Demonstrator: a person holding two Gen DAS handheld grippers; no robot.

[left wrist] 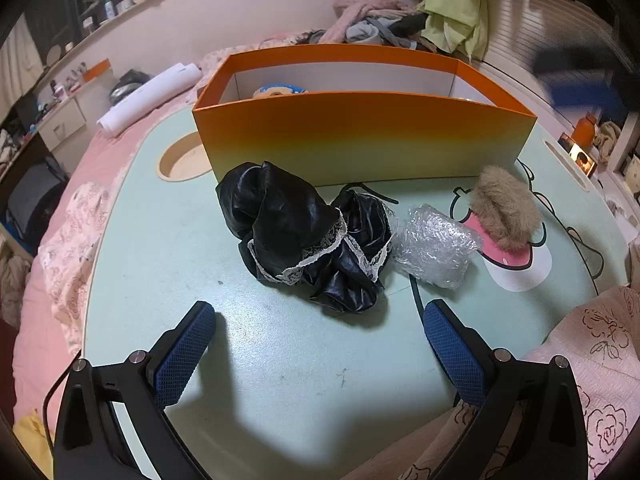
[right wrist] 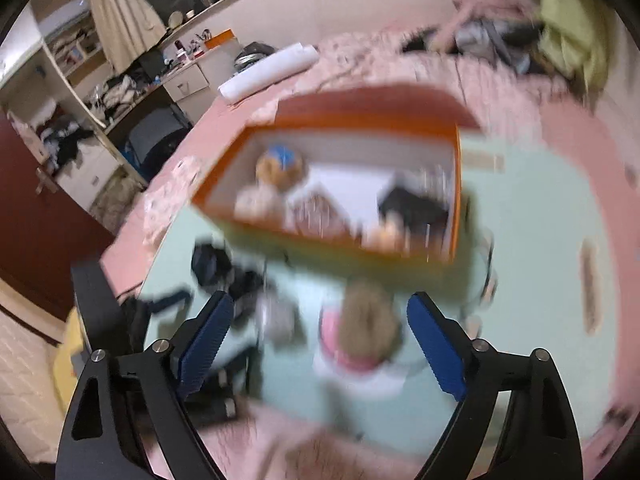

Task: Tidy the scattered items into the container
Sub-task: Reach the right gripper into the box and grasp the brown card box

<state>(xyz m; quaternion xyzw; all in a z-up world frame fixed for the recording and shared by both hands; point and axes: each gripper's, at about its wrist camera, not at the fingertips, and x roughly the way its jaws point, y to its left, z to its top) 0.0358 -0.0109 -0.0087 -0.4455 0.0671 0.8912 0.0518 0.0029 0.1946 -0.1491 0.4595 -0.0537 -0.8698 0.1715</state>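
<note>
An orange box (left wrist: pixel 360 140) stands at the back of the pale green table (left wrist: pixel 180 240). In front of it lie a black satin cloth with white lace (left wrist: pixel 304 236), a bubble-wrap bundle (left wrist: pixel 434 246) and a tan furry clip (left wrist: pixel 506 210). My left gripper (left wrist: pixel 316 336) is open and empty, low over the table just short of the black cloth. The right wrist view is blurred. My right gripper (right wrist: pixel 320 328) is open and empty above the furry clip (right wrist: pixel 370 320), with the bundle (right wrist: pixel 280 316) and black cloth (right wrist: pixel 216 268) to its left. The box (right wrist: pixel 320 240) holds several items.
A round cup recess (left wrist: pixel 182 160) sits in the table left of the box. The table rests on a bed with pink bedding (left wrist: pixel 60 280). A white paper roll (left wrist: pixel 148 98) and a pile of clothes (left wrist: pixel 376 20) lie behind the box. A desk and shelves stand at far left.
</note>
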